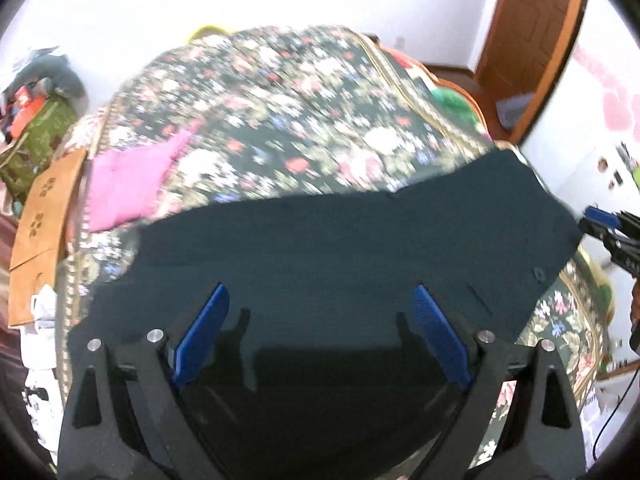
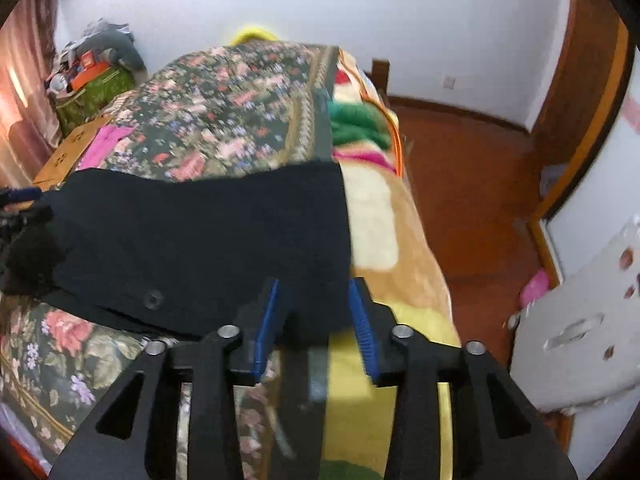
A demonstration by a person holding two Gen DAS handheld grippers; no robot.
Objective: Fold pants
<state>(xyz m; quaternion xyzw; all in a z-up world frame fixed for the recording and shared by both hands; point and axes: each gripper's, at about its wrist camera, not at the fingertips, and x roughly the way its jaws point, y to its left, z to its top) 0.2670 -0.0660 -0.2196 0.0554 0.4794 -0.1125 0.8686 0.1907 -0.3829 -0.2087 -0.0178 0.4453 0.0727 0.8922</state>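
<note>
Dark pants (image 1: 320, 248) lie flat across a flowered bedspread (image 1: 280, 112), with a small button (image 1: 538, 273) near their right end. Above their near edge my left gripper (image 1: 324, 292) is held wide open, its blue pads (image 1: 204, 332) far apart and empty. In the right wrist view the pants (image 2: 200, 232) reach to the bed's right side. There my right gripper (image 2: 314, 286) stands partly open, with the pants' near right corner lying between its pads (image 2: 266, 328), which do not press on it. Each gripper shows at the edge of the other's view: the right gripper (image 1: 600, 224), the left gripper (image 2: 20, 200).
A pink cloth (image 1: 124, 184) and a brown board (image 1: 44, 220) lie at the bed's left. A yellow and green blanket (image 2: 372, 220) hangs over the right side above the wooden floor (image 2: 480, 200). A white stool (image 2: 580, 340) stands to the right, clutter (image 2: 92, 72) at the back left.
</note>
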